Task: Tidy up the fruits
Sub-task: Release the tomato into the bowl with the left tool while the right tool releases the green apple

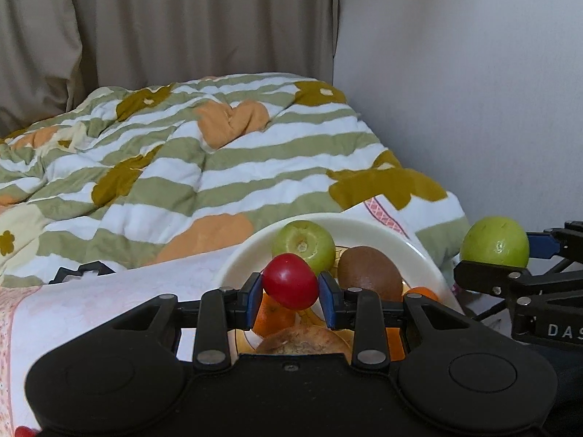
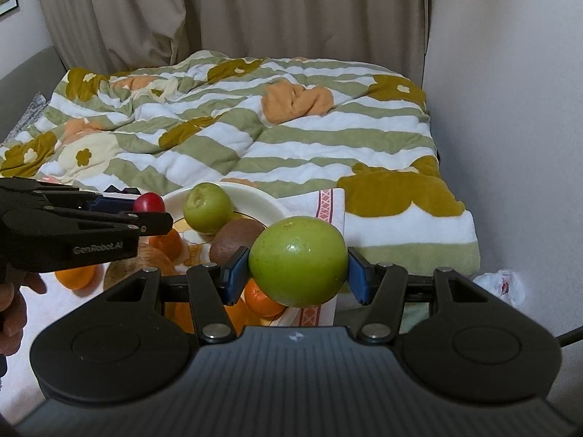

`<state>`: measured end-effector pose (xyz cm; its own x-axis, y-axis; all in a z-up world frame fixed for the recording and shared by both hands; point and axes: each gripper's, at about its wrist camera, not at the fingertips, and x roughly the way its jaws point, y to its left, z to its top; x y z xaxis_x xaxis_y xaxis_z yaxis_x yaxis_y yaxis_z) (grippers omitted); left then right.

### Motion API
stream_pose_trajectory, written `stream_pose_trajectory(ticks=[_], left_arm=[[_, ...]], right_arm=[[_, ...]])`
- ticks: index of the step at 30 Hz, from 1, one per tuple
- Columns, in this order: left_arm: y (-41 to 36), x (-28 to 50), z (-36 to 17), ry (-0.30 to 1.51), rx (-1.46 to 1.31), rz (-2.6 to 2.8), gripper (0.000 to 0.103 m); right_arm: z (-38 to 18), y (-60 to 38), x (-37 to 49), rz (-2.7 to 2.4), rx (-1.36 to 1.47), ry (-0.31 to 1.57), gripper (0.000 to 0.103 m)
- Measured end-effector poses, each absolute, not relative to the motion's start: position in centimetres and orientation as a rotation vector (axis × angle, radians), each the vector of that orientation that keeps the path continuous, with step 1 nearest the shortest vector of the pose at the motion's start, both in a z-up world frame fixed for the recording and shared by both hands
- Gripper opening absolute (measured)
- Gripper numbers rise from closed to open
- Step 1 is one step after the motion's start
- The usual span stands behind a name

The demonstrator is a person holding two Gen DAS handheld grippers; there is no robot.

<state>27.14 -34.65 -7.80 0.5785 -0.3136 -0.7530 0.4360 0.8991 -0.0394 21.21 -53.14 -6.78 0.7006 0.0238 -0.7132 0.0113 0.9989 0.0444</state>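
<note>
Left gripper [image 1: 290, 287]: fingers closed on a small red fruit [image 1: 290, 281], blue pads pressing it from both sides; held above the near edge of the plate [image 1: 368, 226].

Right gripper [image 2: 298, 266]: fingers spread fairly wide and clamped on a large green fruit [image 2: 298, 260]; held in the air at the plate's right, over the white cloth [image 2: 329, 204] with a pink patterned border.

Plate: cream, round, resting on the white cloth at the foot of the bed. Contents: one green fruit in the plate [image 2: 207, 208], stem hollow turned toward the cameras; one brown kiwi [image 2: 237, 240] just beside it on the right.

Near side of the plate, partly hidden by the grippers: several oranges [image 2: 264, 296] and a brownish mottled fruit [image 1: 304, 340], kind cannot be told.

Bed: striped green and white quilt [image 2: 255, 134] with orange and mustard flower shapes, rumpled.

Background: beige curtain [image 2: 291, 11]; pale wall [image 2: 510, 109] on the right.
</note>
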Motion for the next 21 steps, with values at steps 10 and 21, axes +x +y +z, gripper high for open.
stream_pose_trajectory(ticks=[10,21], left_arm=[[-31.7,26.7,-5.8,0.785,0.122,-0.404,0.095],[-26.9,24.7,-4.1,0.775,0.059,-0.327,0.098]], right_arm=[[-6.7,-52.7,22.1,0.006,0.041,0.799,0.071],[-6.8,-49.4,23.9,0.098,0.025,0.806,0.071]])
